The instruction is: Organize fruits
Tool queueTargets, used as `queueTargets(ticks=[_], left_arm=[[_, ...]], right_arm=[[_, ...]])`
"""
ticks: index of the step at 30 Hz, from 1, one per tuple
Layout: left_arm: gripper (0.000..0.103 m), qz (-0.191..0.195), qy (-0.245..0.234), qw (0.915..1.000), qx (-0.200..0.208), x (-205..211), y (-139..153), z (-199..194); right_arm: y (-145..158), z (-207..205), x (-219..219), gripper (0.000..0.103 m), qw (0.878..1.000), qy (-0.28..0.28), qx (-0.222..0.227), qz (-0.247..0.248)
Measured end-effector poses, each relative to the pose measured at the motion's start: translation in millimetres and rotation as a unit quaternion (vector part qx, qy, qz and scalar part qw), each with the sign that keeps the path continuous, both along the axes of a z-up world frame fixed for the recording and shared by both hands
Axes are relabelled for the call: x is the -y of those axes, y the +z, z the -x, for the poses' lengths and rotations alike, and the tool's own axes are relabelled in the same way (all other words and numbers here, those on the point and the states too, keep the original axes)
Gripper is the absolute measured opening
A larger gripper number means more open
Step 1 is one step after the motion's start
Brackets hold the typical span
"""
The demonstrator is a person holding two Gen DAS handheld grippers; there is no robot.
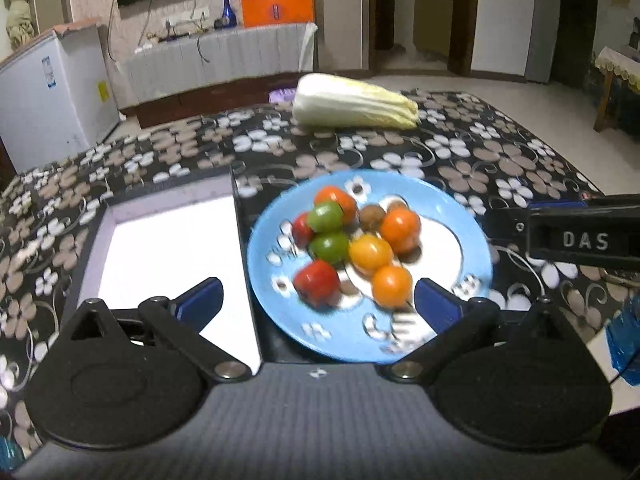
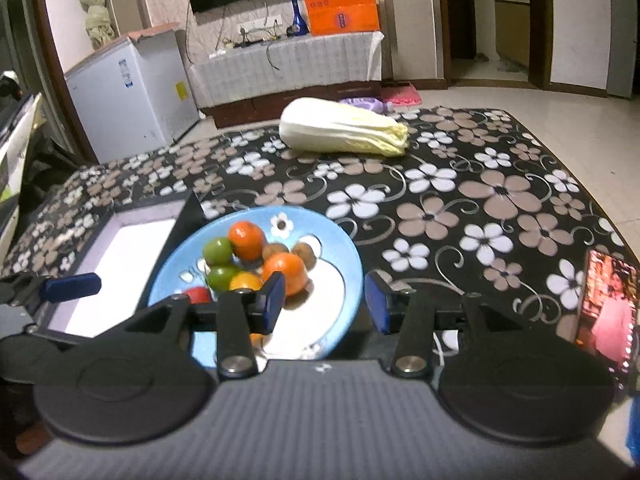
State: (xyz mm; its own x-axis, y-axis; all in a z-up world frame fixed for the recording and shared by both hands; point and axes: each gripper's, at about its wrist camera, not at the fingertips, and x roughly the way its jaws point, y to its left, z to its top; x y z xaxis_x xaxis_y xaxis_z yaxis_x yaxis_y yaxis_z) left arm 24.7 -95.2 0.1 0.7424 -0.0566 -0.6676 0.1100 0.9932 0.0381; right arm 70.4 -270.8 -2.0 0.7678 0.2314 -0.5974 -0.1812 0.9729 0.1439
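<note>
Right gripper [image 2: 324, 300] hangs open over the fruit-filled blue plate [image 2: 340, 240].

Blue flowered plate [image 1: 476, 256], black floral tablecloth [image 1: 472, 168], white-yellow cabbage [image 1: 352, 102]

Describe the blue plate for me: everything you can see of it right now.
The blue plate is round and shallow, glossy like ceramic, with a blue rim bearing white flowers and a white centre. It sits flat on the flowered tablecloth, close beside the white tray. Small round fruits in red, green, orange and yellow, plus two brown ones, are piled on it. No gripper finger visibly touches it.
</note>
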Motion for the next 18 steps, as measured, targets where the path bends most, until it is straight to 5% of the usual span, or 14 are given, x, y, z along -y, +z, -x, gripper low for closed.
queueTargets(ticks=[18], left_arm=[[0.103, 0.005, -0.002, 1.0, -0.008, 14.7, -0.3, 29.1]], right_arm=[[-20.2, 13.7, 3.9, 0.047, 0.998, -0.008, -0.044, 0.036]])
